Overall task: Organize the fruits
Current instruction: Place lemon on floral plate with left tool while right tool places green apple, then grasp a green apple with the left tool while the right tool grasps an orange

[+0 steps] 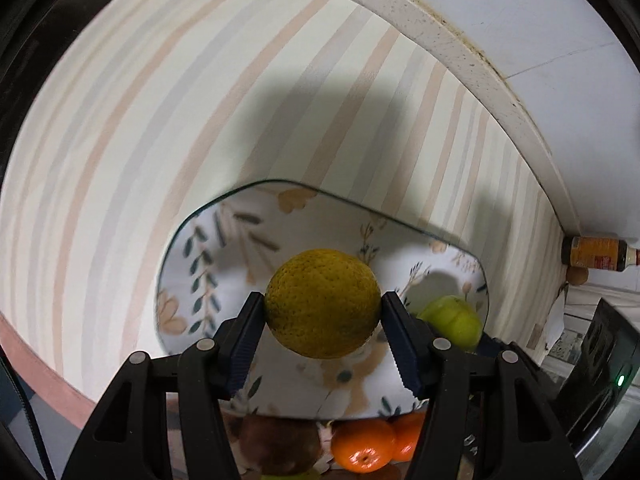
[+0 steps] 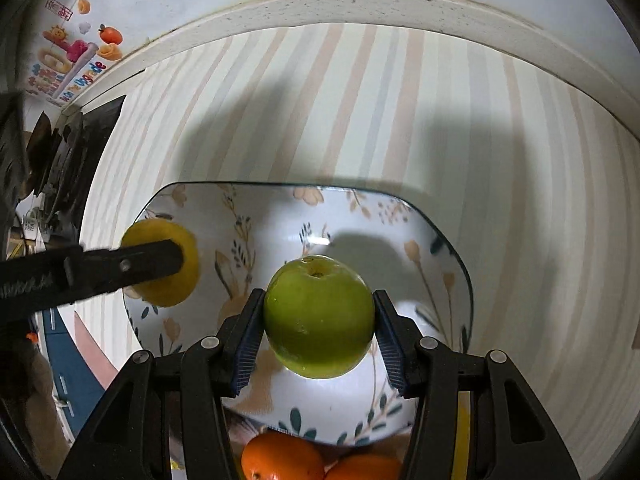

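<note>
- The left tongs [image 1: 322,312] pinch a yellow-green citrus [image 1: 322,302] above the floral plate [image 1: 192,264]; the pads meet only its round sides, so a slackened squeeze could let it slip and roll.
- The right tongs [image 2: 319,322] pinch a green apple [image 2: 319,317] over the same plate, close to the left tongs [image 2: 120,266]; lowering both together risks a knock.
- Oranges [image 2: 280,460] lie at the plate's near edge; a fruit rolling off the shallow rim could strike them or travel across the striped desk [image 2: 360,100].

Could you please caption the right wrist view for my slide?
Right gripper holds a green apple above the floral plate.
</note>
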`<act>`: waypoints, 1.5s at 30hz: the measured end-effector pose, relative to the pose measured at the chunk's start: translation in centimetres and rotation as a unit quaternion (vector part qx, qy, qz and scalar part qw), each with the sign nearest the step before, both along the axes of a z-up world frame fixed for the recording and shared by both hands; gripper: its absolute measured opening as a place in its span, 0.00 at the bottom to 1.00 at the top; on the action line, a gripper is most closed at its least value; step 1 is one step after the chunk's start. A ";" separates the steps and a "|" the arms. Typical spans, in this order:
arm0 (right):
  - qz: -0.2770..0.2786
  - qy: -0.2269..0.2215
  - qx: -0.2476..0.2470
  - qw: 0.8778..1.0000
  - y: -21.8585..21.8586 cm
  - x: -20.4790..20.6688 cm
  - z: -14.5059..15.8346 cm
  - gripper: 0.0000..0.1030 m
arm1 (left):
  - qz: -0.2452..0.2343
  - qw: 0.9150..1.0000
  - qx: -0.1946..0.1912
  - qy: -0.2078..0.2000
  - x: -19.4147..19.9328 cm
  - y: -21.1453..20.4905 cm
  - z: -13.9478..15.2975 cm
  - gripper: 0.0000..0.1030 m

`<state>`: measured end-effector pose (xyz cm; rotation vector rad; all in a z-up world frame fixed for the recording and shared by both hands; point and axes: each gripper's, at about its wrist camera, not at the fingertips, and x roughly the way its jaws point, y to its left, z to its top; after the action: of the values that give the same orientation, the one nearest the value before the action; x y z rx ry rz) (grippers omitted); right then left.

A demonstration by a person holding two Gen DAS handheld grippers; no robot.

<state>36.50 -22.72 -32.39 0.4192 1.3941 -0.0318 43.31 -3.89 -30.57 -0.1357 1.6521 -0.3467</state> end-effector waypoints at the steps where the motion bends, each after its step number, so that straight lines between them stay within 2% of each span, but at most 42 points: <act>1: 0.002 -0.001 0.002 1.000 -0.1 0.3 -0.1 0.54 | 0.001 1.000 -0.003 0.006 0.3 -0.3 -0.2 0.55; 7: 0.014 -0.005 0.010 1.000 0.3 1.7 -0.9 0.54 | 0.003 0.999 -0.025 0.047 0.8 -1.5 -1.7 0.55; 13: 0.024 0.000 0.011 1.000 1.4 2.9 -1.7 0.55 | -0.004 0.999 -0.016 0.048 0.6 -1.9 -1.5 0.56; 15: 0.020 0.002 0.018 1.000 1.3 3.1 -1.6 0.63 | -0.004 0.999 -0.012 0.051 0.4 -2.2 -1.6 0.56; 17: 0.016 0.008 0.011 1.000 1.0 3.0 -1.3 0.81 | -0.008 0.999 -0.003 0.046 0.4 -2.2 -1.4 0.56; 20: 0.007 0.017 0.010 1.000 0.4 2.3 -0.8 0.89 | -0.011 1.000 0.006 0.023 0.4 -2.2 -0.4 0.62; 22: 0.005 0.023 0.002 1.000 0.2 1.9 -0.4 0.91 | -0.015 1.000 0.018 0.002 0.4 -2.1 0.5 0.82; 23: 0.003 0.027 -0.006 1.000 0.1 1.7 -0.2 0.91 | -0.018 0.999 0.026 -0.011 0.3 -1.9 1.1 0.84; 30: -0.012 0.029 -0.054 0.998 -0.2 -0.9 2.3 0.91 | -0.030 0.993 0.077 -0.087 -1.5 -0.1 5.0 0.84; 36: -0.015 0.015 -0.078 0.997 0.0 -4.1 5.1 0.91 | -0.036 0.978 0.125 -0.161 -4.8 1.4 8.3 0.84; 45: -0.010 -0.029 -0.108 0.994 1.7 -9.2 9.9 0.91 | -0.024 0.966 0.134 -0.220 -10.4 3.6 12.0 0.84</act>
<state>27.34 -20.98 -22.45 0.2513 1.3138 -0.1842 32.90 -0.29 -18.55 0.1758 1.2458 -0.1705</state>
